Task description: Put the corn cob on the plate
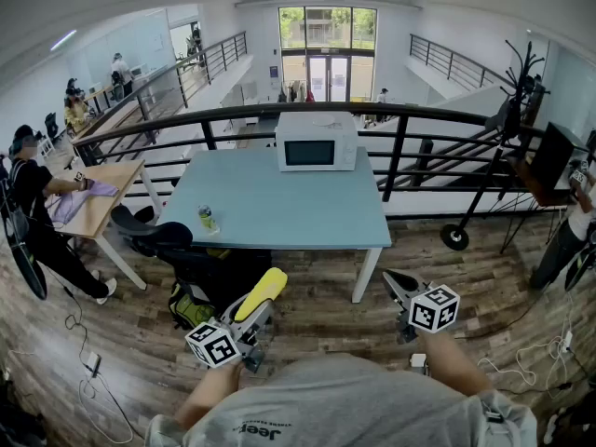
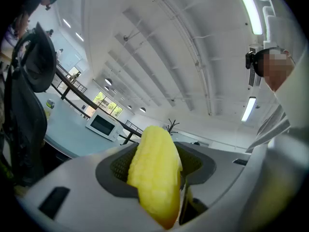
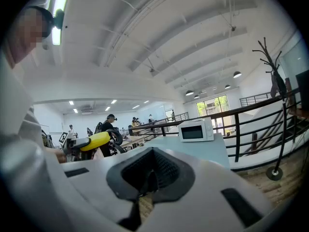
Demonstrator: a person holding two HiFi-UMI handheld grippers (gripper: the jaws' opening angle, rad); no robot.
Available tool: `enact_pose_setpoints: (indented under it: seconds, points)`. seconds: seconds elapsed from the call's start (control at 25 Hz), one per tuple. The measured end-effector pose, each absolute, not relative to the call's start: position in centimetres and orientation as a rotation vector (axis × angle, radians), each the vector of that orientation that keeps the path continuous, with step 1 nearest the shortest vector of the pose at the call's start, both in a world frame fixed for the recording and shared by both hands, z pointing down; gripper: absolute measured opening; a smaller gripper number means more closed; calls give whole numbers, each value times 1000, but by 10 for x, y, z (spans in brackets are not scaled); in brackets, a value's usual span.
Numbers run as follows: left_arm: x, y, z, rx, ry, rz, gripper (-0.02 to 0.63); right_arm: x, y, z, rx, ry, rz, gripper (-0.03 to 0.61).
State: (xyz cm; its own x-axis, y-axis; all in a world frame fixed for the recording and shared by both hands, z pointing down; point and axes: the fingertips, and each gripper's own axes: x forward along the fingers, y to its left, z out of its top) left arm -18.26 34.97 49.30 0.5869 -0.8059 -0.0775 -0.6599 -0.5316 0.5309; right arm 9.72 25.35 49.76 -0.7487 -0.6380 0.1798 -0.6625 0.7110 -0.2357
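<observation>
the left gripper (image 1: 251,318) pinches the corn cob (image 1: 262,292) between its two jaws – in the left gripper view the dark pads press on the yellow cob from both sides, and its rounded tip sticks out well past them. in the head view the cob is held low and close to the person's body, above the wooden floor (image 1: 317,319), tilted up and away towards the light blue table (image 1: 279,214); it is near the table's front edge but touches nothing except the jaws. the right gripper (image 1: 395,289) is held at about the same level on the other side, well apart from the left one, with its jaws pressed together and nothing between them – the right gripper view shows the two pads meeting along a thin dark seam. from that view the cob also shows off to the left, a yellow shape clamped in the other gripper. on the table a white microwave (image 1: 316,142) stands at the far edge, just in front of a black railing (image 1: 400,149), and a small green bottle (image 1: 207,218) stands upright near the left front corner. a black chair (image 1: 149,229) sits beside that corner. further left, a person in dark clothes (image 1: 33,203) leans over a wooden desk (image 1: 104,194).
</observation>
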Motion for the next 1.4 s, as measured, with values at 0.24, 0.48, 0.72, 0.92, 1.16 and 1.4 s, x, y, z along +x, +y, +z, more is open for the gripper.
enact_pose_setpoints:
  seconds: [0.24,0.48,0.72,0.92,1.16,1.4]
  points:
    - [-186,351,498,2371,-1177,-423,239,95,256,503,1075,-2819,448,15]
    - [-186,351,499,2354,-1160,-431,239,91,256,502,1070,-2819,442,15]
    - [-185,348,501,2348,-1162,-419,239,95,251,507,1075,-2816,549,15]
    - [-178,344,503,2342,-1154,-418,239,101,248,510,1076,-2821,569,16]
    - [-156,332,499,2354,-1158,-403,239,120,242,507,1042,-2844,572,16]
    - [-121,318,494,2355,-1158,-415,239,151,232,507,1008,-2862,570,17]
